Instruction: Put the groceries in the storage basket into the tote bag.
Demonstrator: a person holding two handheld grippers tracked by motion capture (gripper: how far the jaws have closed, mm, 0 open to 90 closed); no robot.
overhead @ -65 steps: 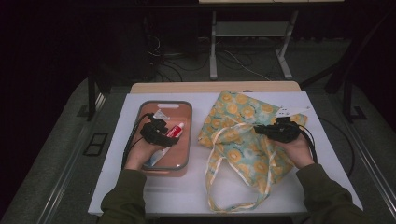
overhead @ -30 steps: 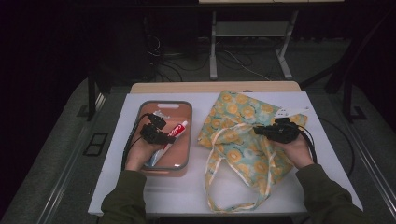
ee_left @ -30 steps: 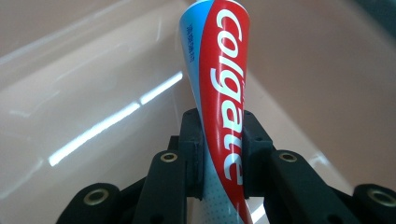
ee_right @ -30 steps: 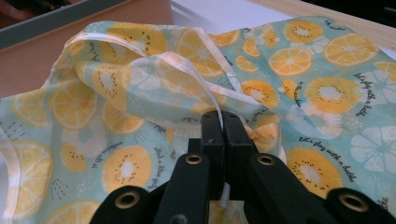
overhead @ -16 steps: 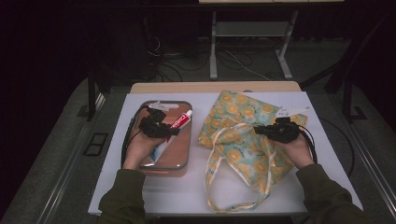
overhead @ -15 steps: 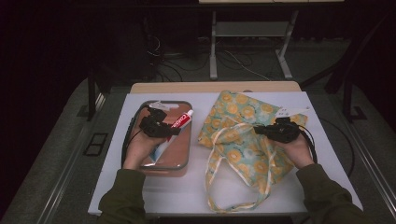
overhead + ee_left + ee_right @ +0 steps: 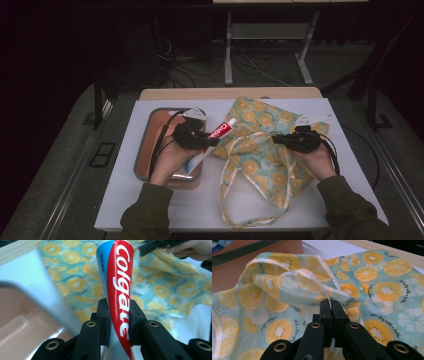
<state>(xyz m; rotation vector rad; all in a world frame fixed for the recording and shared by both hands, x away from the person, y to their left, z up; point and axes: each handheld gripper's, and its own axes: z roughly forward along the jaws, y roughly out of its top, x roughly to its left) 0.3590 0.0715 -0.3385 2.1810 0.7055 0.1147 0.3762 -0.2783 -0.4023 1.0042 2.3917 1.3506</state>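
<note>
A red, white and blue toothpaste tube [image 7: 216, 136] [image 7: 117, 290] is clamped between the jaws of my left gripper [image 7: 206, 140] [image 7: 119, 322], lifted above the right edge of the copper tray [image 7: 150, 145], its cap end pointing toward the bag. The teal fabric bag with orange-slice print [image 7: 260, 150] [image 7: 372, 290] lies on the white table. My right gripper [image 7: 280, 140] [image 7: 331, 312] is shut on the bag's cream-trimmed rim, holding it raised a little.
The bag's long cream handles [image 7: 240, 200] loop toward the table's front edge. The white table top [image 7: 350, 165] has bare room at the right and front. Beyond the far edge are dark floor, cables and a stand's legs [image 7: 230, 60].
My left gripper has lifted the toothpaste tube out of the tray and carried it right, toward the bag. The right gripper has kept still on the bag's rim.
</note>
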